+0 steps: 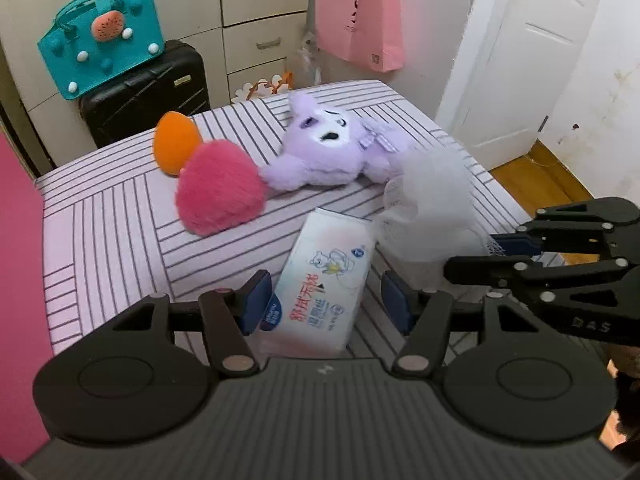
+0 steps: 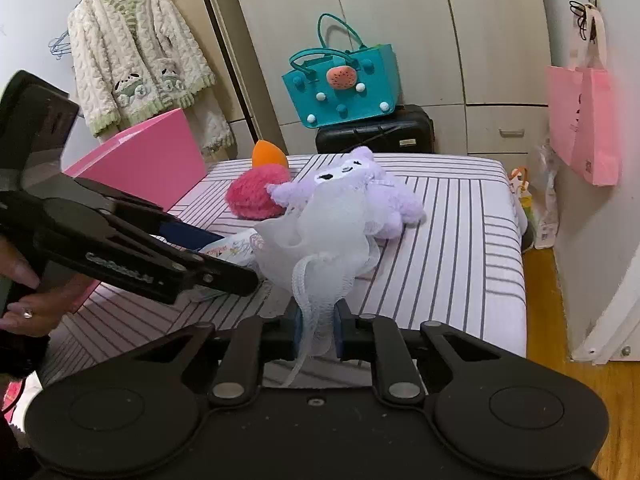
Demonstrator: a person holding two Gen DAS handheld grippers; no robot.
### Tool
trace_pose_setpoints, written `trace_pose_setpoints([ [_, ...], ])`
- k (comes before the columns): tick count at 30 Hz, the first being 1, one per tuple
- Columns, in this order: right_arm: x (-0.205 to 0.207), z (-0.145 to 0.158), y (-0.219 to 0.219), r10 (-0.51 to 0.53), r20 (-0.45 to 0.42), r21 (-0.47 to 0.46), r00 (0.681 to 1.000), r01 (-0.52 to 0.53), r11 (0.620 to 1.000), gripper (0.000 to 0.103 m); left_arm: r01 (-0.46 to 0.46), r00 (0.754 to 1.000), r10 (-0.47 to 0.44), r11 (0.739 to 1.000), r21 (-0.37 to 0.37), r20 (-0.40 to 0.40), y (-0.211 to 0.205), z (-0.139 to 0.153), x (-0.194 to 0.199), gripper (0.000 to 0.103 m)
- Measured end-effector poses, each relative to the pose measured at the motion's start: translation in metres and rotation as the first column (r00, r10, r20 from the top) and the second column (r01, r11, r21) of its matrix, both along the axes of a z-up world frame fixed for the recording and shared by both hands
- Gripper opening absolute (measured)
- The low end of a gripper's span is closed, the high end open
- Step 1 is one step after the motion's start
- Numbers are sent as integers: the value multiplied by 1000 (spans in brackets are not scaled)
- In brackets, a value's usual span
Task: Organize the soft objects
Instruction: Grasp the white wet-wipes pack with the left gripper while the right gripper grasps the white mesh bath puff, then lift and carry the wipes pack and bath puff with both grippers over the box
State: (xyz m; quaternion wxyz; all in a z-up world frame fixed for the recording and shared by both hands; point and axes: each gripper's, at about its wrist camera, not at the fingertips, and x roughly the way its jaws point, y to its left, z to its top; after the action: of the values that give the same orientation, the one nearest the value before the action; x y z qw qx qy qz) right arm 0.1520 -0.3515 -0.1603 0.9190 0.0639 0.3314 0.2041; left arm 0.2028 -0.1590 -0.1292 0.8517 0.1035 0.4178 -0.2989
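Note:
A white mesh bath pouf (image 2: 320, 236) hangs over the striped surface, and my right gripper (image 2: 317, 330) is shut on its lower strands. In the left wrist view that gripper (image 1: 496, 246) comes in from the right with the pouf (image 1: 432, 200) at its tips. My left gripper (image 1: 326, 306) stands open around a pack of wet wipes (image 1: 320, 272); a gap shows at the right pad. Behind lie a purple plush toy (image 1: 332, 148), a pink fluffy ball (image 1: 220, 188) and an orange egg-shaped sponge (image 1: 176, 140).
The striped cover (image 1: 100, 220) ends at a drop to wooden floor (image 1: 532, 176) on the right. A pink box (image 2: 152, 152) stands at the left edge. A teal bag (image 1: 104, 52) sits on a black suitcase (image 1: 152, 88) behind. A hand (image 2: 28, 304) holds the left gripper.

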Motion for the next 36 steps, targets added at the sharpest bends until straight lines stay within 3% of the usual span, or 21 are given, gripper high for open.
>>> trace_pose_setpoints([
  [3, -9, 0, 0, -13, -6, -3, 1000, 13, 1000, 18, 7, 999, -8, 1000, 28, 46, -5, -3, -7, 59],
  [6, -19, 1, 0, -28, -14, -7, 1000, 28, 1000, 19, -4, 996, 0, 999, 51, 84, -7, -3, -12, 46],
  [10, -28, 6, 7, -40, -5, -63, 999, 40, 997, 35, -33, 998, 33, 999, 3, 55, 2, 0, -13, 39],
  [11, -29, 8, 9, -42, -1, -81, 999, 42, 996, 49, -36, 998, 36, 999, -5, 52, 4, 0, -14, 39],
  [13, -28, 10, 12, -40, 12, -109, 999, 41, 993, 65, -49, 998, 49, 999, -12, 50, 8, -1, -15, 39],
  [14, -26, 11, 14, -45, 22, -124, 999, 47, 991, 65, -53, 997, 54, 998, -15, 49, 10, -1, -16, 39],
  [16, -21, 12, 16, -57, 39, -140, 998, 62, 988, 65, -58, 997, 59, 998, -29, 48, 16, 1, -19, 39],
  [19, -8, 8, 14, -94, 28, -71, 995, 96, 993, 64, -68, 996, 71, 996, -51, 51, 26, 6, -24, 39],
  [21, -2, 1, 12, -133, 1, -31, 991, 133, 991, 46, -74, 995, 77, 995, -62, 57, 32, 11, -28, 39],
  [22, -4, -1, 14, -150, 18, -32, 988, 151, 988, 31, -74, 995, 78, 995, -71, 60, 36, 14, -31, 39],
  [24, -8, -1, 13, -148, 9, -18, 989, 148, 989, 21, -72, 995, 77, 994, -84, 60, 42, 19, -35, 39],
  [26, -15, 3, 12, -141, 1, 14, 990, 141, 990, 19, -63, 996, 69, 994, -91, 64, 48, 25, -39, 39],
  [36, -45, 54, 49, -2, 49, -101, 999, 7, 995, 19, 10, 997, -4, 996, -85, 77, 88, 68, -64, 39],
])
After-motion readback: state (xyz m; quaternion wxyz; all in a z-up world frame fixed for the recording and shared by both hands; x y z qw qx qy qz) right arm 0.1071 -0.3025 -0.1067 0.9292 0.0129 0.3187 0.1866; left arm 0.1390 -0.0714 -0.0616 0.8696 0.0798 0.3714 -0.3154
